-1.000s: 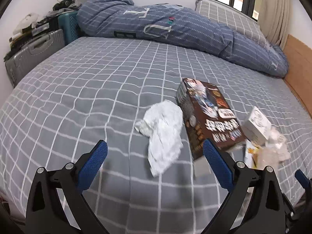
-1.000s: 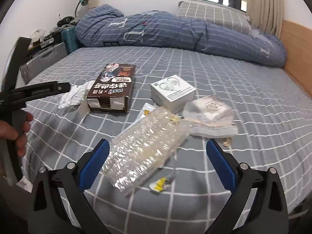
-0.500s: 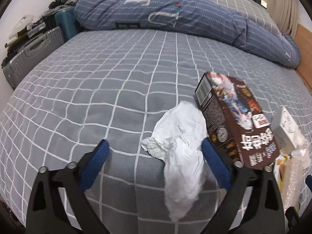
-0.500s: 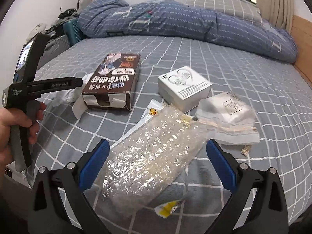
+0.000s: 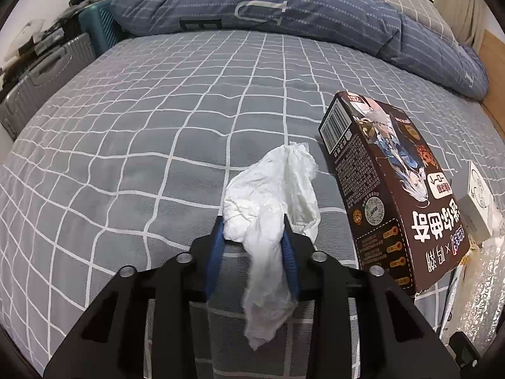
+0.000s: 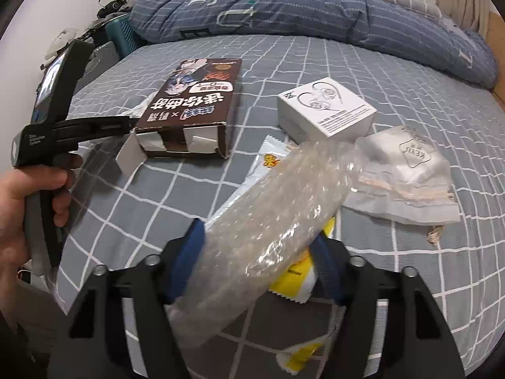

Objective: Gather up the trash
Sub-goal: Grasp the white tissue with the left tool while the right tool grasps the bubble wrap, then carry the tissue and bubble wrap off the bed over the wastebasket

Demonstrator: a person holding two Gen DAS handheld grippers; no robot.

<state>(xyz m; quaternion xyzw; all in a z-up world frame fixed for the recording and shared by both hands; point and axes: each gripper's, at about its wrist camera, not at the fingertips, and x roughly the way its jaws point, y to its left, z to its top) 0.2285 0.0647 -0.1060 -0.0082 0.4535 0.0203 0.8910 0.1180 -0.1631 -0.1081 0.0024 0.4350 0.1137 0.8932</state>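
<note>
My left gripper (image 5: 252,224) is shut on a crumpled white tissue (image 5: 271,195) lying on the grey checked bed; the tissue's tail hangs down between the blue pads. My right gripper (image 6: 258,233) is closed around a roll of clear bubble wrap (image 6: 274,211), with a yellow-and-white snack wrapper (image 6: 293,271) under it. A brown snack box (image 6: 195,107) lies beside the tissue and also shows in the left wrist view (image 5: 394,189). A white earphone box (image 6: 325,110) and a clear plastic bag (image 6: 407,173) lie to the right.
A rolled blue duvet (image 5: 284,9) lies along the far side of the bed. Suitcases (image 5: 41,75) stand beyond the bed's left edge. A wooden headboard (image 6: 495,31) is at the right. A small yellow wrapper scrap (image 6: 296,357) lies near the bed's front edge.
Both grippers moved forward and down and closed: the left onto the tissue, the right onto the bubble wrap. Both were open before.
</note>
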